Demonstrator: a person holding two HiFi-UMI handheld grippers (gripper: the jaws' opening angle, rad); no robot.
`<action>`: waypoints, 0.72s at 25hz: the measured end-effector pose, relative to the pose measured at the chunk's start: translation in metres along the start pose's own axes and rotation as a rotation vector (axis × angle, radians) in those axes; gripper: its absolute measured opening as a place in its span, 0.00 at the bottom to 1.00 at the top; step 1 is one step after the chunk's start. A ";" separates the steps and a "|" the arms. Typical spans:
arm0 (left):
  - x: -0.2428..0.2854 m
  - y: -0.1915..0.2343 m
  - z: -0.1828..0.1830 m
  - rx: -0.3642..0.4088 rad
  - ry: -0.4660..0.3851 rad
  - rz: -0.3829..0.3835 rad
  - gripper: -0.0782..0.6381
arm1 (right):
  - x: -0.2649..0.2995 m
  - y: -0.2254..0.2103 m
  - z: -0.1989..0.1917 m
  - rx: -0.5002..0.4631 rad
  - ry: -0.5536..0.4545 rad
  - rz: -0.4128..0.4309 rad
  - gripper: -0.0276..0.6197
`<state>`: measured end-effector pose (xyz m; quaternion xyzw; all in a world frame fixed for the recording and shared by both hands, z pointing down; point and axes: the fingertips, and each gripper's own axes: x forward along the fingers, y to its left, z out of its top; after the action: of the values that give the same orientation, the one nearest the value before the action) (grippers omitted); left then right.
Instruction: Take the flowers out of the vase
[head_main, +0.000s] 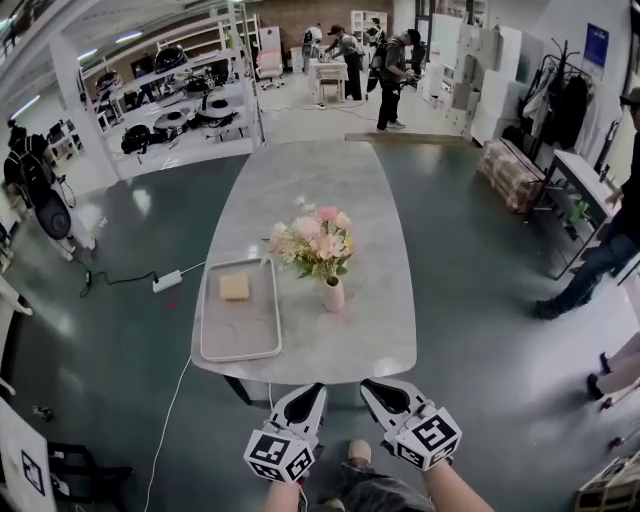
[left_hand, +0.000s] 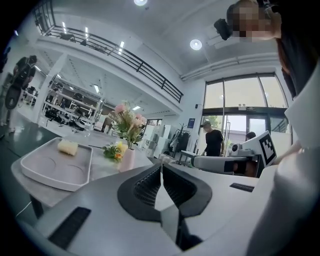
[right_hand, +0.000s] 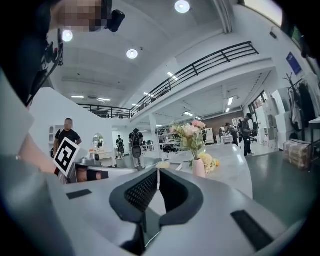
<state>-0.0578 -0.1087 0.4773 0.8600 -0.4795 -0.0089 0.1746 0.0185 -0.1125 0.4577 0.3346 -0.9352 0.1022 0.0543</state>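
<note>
A small pink vase (head_main: 333, 294) stands near the middle of the grey oval table (head_main: 320, 180), holding a bunch of pink, white and yellow flowers (head_main: 315, 240). Both grippers hover side by side just off the table's near edge, short of the vase and pointing at it. The left gripper (head_main: 314, 391) is shut and empty; so is the right gripper (head_main: 370, 389). In the left gripper view the vase (left_hand: 127, 159) and flowers (left_hand: 127, 119) lie beyond the shut jaws, left of them. In the right gripper view the vase (right_hand: 199, 167) and flowers (right_hand: 190, 134) stand ahead, slightly right.
A grey tray (head_main: 240, 330) with a yellow sponge (head_main: 234, 287) lies left of the vase. A power strip (head_main: 167, 281) and cable lie on the floor at left. Shelving (head_main: 190, 110) stands far left. A person (head_main: 600, 250) stands at right, others at the back.
</note>
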 end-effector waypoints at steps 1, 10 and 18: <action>0.005 0.003 0.001 -0.002 0.002 0.002 0.14 | 0.004 -0.004 0.000 0.001 0.003 0.005 0.08; 0.041 0.025 0.006 -0.015 0.011 0.034 0.15 | 0.034 -0.037 0.003 0.009 0.023 0.044 0.08; 0.070 0.027 0.007 -0.014 0.003 0.037 0.15 | 0.047 -0.059 0.006 0.008 0.017 0.063 0.08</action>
<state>-0.0434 -0.1814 0.4895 0.8497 -0.4950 -0.0079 0.1815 0.0196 -0.1878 0.4694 0.3042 -0.9444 0.1104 0.0579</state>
